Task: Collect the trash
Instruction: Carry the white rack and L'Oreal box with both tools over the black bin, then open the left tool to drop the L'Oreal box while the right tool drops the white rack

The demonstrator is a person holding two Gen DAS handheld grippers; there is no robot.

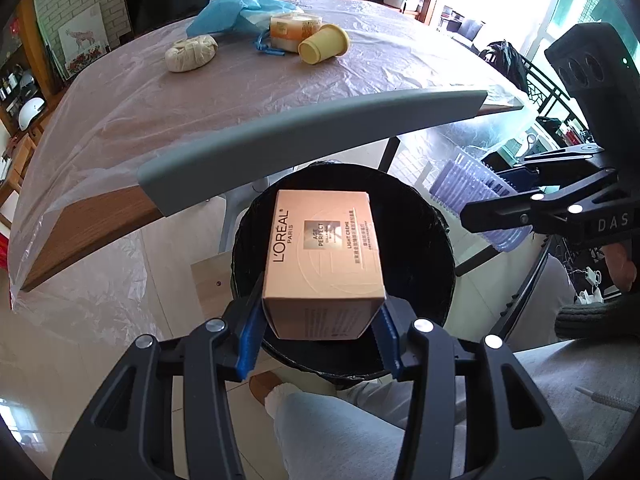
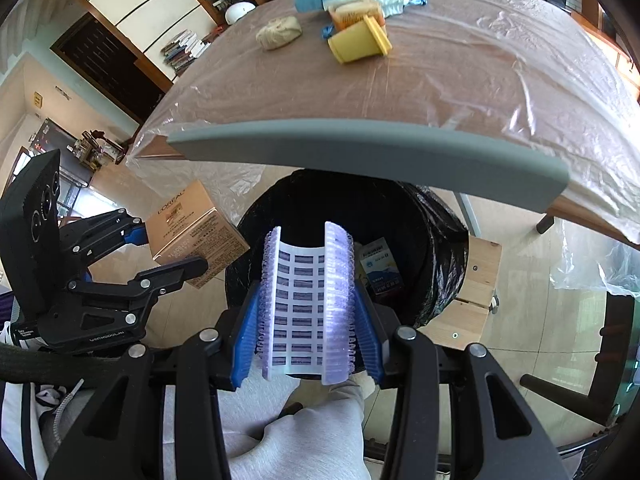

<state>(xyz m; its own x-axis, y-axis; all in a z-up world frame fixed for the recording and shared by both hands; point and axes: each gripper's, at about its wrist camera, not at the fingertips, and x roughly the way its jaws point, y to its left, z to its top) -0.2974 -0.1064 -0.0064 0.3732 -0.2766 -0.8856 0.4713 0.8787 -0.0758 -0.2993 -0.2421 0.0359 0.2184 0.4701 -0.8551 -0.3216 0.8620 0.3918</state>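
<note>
My left gripper [image 1: 320, 328] is shut on a tan L'Oréal cream box [image 1: 324, 260], held over the mouth of a round bin lined with a black bag [image 1: 444, 240]. My right gripper [image 2: 306, 336] is shut on a lilac plastic grid tray [image 2: 306, 300] bent into a U, also above the bin [image 2: 432, 248]. From the left wrist view the right gripper [image 1: 516, 200] with the lilac tray [image 1: 468, 188] hangs at the bin's right; the right wrist view shows the left gripper [image 2: 160, 256] and box [image 2: 192, 232] at the bin's left. A blue-and-white packet [image 2: 380, 268] lies inside the bin.
A plastic-covered table [image 1: 240, 92] with a grey edge guard [image 1: 320, 136] stands just beyond the bin. On it lie a yellow cup [image 1: 322, 44], an orange tub [image 1: 294, 28], a beige wad [image 1: 191, 53] and a blue bag [image 1: 232, 14]. A person's grey-trousered legs [image 2: 296, 432] are below.
</note>
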